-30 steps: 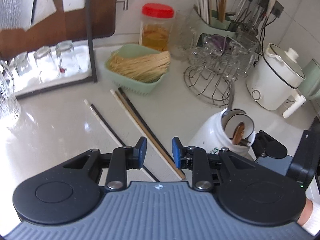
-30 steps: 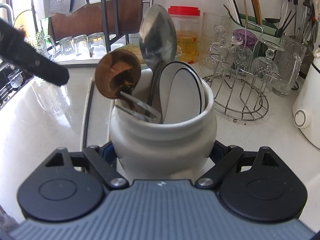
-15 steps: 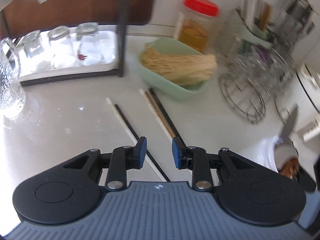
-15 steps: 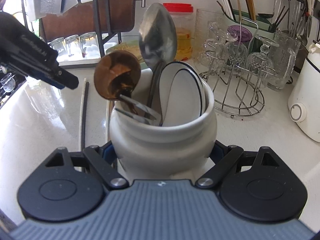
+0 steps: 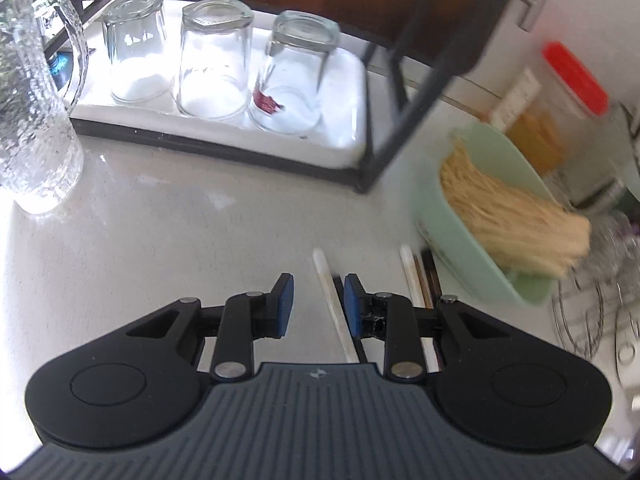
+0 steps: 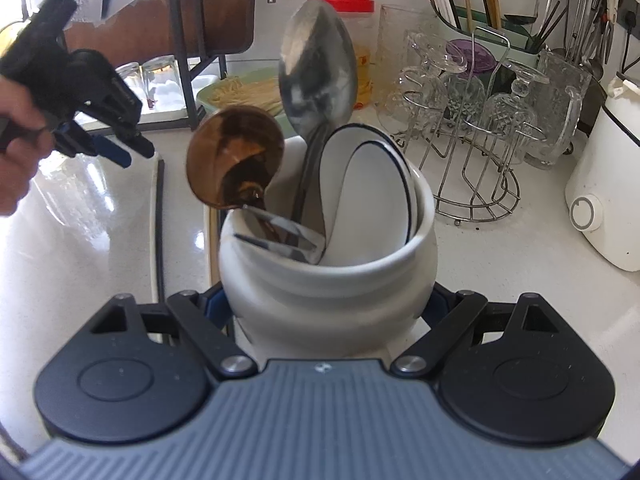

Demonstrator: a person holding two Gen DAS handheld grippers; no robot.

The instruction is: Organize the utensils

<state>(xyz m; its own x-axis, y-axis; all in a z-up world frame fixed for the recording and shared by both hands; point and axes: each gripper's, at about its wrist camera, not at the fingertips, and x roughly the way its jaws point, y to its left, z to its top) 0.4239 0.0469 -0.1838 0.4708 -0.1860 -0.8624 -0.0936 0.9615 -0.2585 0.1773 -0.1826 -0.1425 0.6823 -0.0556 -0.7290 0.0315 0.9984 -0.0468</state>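
Note:
My right gripper [image 6: 326,306] is shut on a white ceramic utensil jar [image 6: 320,280]. The jar holds a steel spoon [image 6: 318,76], a brown wooden spoon [image 6: 234,160] and white spoons with dark rims [image 6: 372,184]. My left gripper [image 5: 318,300] is open and empty above the counter. A white chopstick [image 5: 334,304] and a black one beside it lie between its fingers. More chopsticks [image 5: 418,280] lie to the right. The left gripper also shows in the right wrist view [image 6: 108,152], above a black chopstick [image 6: 160,224].
A black rack with a white tray [image 5: 344,136] holds three upturned glasses [image 5: 216,52]. A glass pitcher [image 5: 32,120] stands at left. A green basket of noodles [image 5: 500,216], a red-lidded jar [image 6: 352,32], a wire stand with goblets [image 6: 472,128] and a white cooker [image 6: 604,192] are around.
My left gripper has swung left and forward along the chopsticks, toward the glass rack; the white and black pair now lies between its fingers. The right gripper keeps hold of the jar.

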